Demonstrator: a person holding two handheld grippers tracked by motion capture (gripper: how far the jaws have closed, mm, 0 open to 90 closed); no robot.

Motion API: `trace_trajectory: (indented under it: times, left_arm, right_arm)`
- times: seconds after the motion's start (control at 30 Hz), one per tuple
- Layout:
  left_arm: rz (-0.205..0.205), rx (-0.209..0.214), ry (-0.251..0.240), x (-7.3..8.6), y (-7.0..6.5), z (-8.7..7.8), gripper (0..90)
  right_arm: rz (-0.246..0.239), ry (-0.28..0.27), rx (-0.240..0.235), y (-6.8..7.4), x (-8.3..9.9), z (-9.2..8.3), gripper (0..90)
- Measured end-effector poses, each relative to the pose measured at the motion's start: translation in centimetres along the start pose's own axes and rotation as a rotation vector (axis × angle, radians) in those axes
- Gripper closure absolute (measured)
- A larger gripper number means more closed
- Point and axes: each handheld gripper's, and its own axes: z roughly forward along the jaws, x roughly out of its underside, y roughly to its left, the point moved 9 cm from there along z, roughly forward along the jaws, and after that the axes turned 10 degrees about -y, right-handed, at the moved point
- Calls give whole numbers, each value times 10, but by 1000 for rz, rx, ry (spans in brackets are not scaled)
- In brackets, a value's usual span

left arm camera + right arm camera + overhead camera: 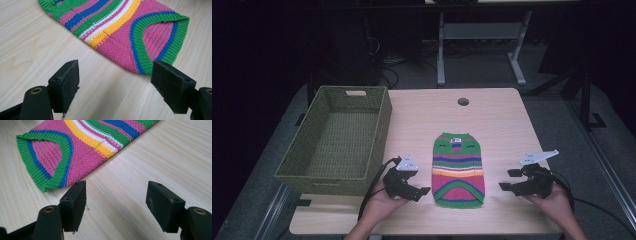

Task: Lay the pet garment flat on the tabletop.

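Note:
A small knitted sweater [458, 170] with pink, green, blue, yellow and white stripes lies flat on the light wooden table [502, 130], its green hem toward the near edge. My left gripper [422, 185] rests in a hand just left of the hem, pointing at it. In the left gripper view the sweater [120, 30] lies just beyond the left gripper [115, 82], whose jaws stand wide with bare table between them. My right gripper [509, 179] is held a little to the right of the sweater. In the right gripper view the right gripper [116, 200] is open over bare wood, the sweater's [82, 147] hem ahead and to the left.
A green woven basket [337, 145] stands on the table's left side, right beside the left hand. A round cable hole [463, 101] sits near the table's far edge. Beyond the table stand dark floor and white desk legs [441, 50].

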Motion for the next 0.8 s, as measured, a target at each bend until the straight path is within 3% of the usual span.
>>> trace_trajectory:
  times: [0.23, 0.3, 0.4, 0.8]
  left_arm:
    - [-18, 0, -17, 5, -3, -2, 225]
    - [-5, -3, -12, 8, -3, -3, 225]
    - [-24, -6, -21, 10, -5, -4, 225]
    - [-10, 0, -30, 14, -10, -10, 215]
  right_arm:
    - [3, 3, 5, 0, 9, -3, 319]
    - [7, 2, 5, 1, 12, -4, 318]
    - [15, -12, 8, 1, 14, -7, 314]
    - [14, -31, 39, 3, 28, -15, 294]
